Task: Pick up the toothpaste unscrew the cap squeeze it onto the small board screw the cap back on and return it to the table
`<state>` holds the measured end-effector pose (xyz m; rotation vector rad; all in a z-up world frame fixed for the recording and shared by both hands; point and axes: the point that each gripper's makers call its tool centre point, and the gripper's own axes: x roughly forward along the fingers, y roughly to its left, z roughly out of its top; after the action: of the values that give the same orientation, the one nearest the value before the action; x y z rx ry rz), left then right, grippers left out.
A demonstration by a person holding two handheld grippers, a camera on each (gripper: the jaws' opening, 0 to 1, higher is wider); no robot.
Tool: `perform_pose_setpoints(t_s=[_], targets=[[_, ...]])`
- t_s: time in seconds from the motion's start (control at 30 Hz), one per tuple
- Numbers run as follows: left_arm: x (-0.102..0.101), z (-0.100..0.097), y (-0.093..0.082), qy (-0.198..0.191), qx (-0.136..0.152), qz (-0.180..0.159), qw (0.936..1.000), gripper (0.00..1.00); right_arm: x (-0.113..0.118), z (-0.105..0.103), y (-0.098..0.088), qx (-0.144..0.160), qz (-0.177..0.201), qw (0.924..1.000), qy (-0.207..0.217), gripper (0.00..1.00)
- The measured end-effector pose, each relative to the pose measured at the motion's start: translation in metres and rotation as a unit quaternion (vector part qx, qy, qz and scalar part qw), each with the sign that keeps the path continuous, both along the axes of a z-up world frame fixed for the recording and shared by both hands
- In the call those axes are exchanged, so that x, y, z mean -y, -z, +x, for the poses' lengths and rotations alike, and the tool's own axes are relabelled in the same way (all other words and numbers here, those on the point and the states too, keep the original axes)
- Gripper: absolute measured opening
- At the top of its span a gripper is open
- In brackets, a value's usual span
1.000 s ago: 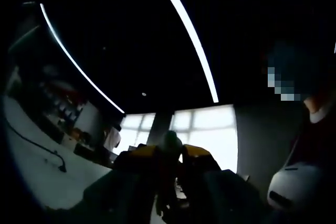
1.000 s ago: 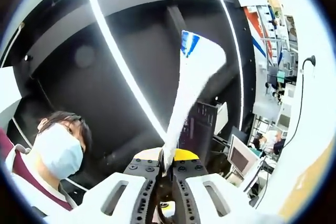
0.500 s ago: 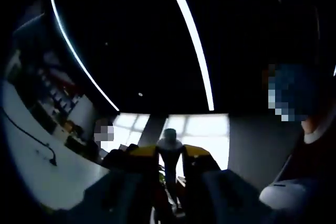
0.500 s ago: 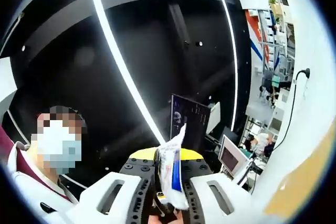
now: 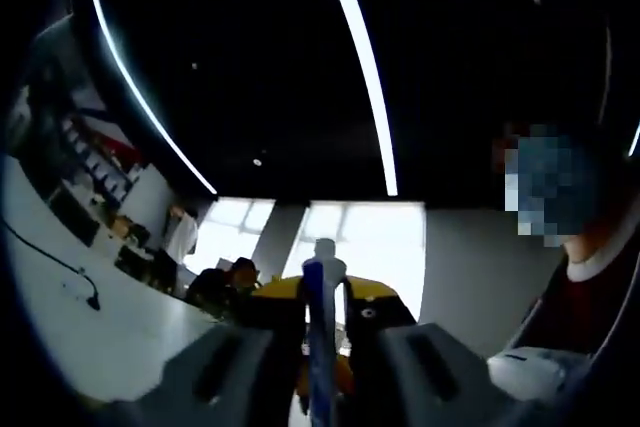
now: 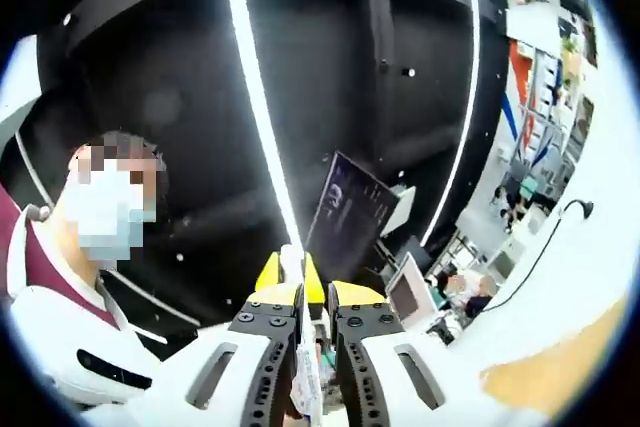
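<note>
The left gripper (image 5: 322, 347) is clenched on the toothpaste (image 5: 322, 292), its white cap end protruding past the jaws. The right gripper (image 6: 312, 347) grasps the tube's flat end (image 6: 304, 367). No lettering is legible.

The left gripper view is dim and underexposed; bright backlit windows (image 5: 340, 247) blow out to white and throw the dark grey left gripper (image 5: 322, 367) and the blue-and-white toothpaste tube (image 5: 318, 347) into soft silhouette; thin white ceiling light strips (image 5: 362, 67) bend with fisheye distortion. The right gripper view is evenly bright; the pale grey right gripper (image 6: 305, 367) is sharp; its long white ceiling strip (image 6: 258, 97) glares, curving toward the edges.
</note>
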<state>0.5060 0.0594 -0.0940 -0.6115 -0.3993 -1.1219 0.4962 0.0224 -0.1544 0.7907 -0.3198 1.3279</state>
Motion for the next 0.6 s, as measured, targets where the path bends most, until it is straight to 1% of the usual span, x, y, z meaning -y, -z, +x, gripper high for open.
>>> perform_pose_setpoints(t_s=[0.07,0.13,0.2,0.27,0.33,0.4,0.57,0.6], targets=[[0.004,-0.001,0.003,0.004,-0.001,0.02,0.9998,0.14,-0.006,-0.005,0.005,0.032,-0.059,0.9977,0.01,0.11],[0.008,-0.002,0.005,0.008,0.0,0.033,0.9994,0.14,-0.01,-0.007,0.008,0.058,-0.104,0.9928,0.019,0.14],[0.013,-0.004,0.007,0.013,0.002,0.051,0.9986,0.13,-0.012,-0.01,0.01,0.08,-0.141,0.9864,0.027,0.19],[0.016,-0.005,0.008,0.014,0.005,0.062,0.9979,0.13,-0.014,-0.011,0.012,0.092,-0.162,0.9821,0.025,0.23],[0.019,-0.007,0.009,0.019,0.007,0.075,0.997,0.13,-0.016,-0.012,0.014,0.105,-0.181,0.9775,0.027,0.24],[0.023,-0.01,0.009,0.023,0.011,0.085,0.996,0.13,-0.017,-0.014,0.014,0.112,-0.186,0.9758,0.024,0.26],[0.03,-0.013,0.01,0.03,0.019,0.102,0.9942,0.13,-0.024,-0.017,0.025,0.123,-0.211,0.9697,0.003,0.24],[0.032,-0.014,0.011,0.031,0.021,0.107,0.9936,0.13,-0.025,-0.02,0.026,0.116,-0.204,0.9718,-0.02,0.23]])
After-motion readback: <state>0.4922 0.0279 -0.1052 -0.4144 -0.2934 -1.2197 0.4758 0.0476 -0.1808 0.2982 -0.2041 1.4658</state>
